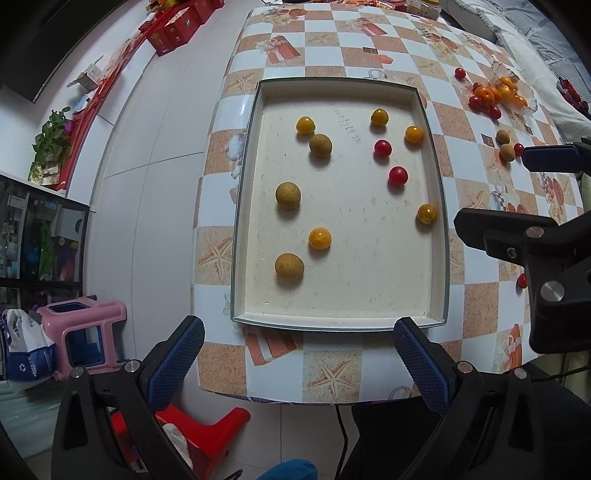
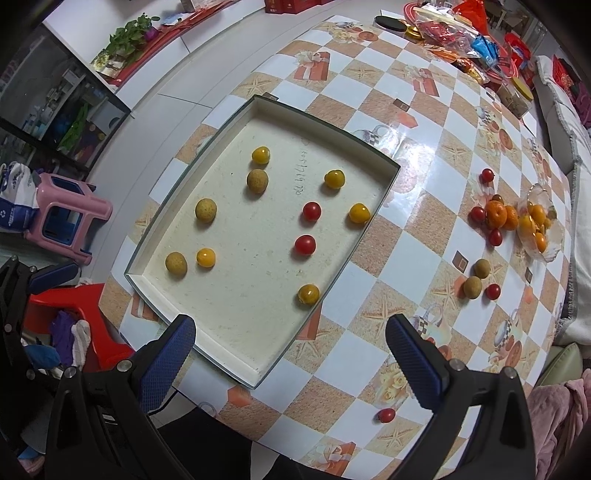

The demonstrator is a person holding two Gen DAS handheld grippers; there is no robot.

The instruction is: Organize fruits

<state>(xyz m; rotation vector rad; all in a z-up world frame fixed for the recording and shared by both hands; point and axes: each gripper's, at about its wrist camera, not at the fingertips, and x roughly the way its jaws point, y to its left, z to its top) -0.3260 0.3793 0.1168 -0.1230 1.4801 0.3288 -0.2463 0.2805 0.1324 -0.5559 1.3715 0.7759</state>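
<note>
A shallow cream tray (image 1: 341, 323) (image 2: 144, 275) lies on the checkered table and holds several small fruits: yellow ones (image 1: 320, 238), brown longans (image 1: 288, 195) and two red cherry tomatoes (image 1: 398, 175) (image 2: 305, 244). More fruit lies loose on the cloth to the right: a pile of oranges and tomatoes (image 2: 496, 216) beside a glass dish (image 2: 540, 225), two longans (image 2: 472, 287) and single tomatoes (image 2: 386, 415). My left gripper (image 1: 297, 363) is open and empty at the tray's near edge. My right gripper (image 2: 290, 365) is open and empty above the tray's near right corner.
The table edge runs along the left, with white floor beyond. A pink stool (image 2: 62, 218) and a red stool (image 1: 207, 432) stand below the near edge. Snack bags and boxes (image 2: 465, 33) crowd the far end. A sofa (image 2: 580, 206) lies on the right.
</note>
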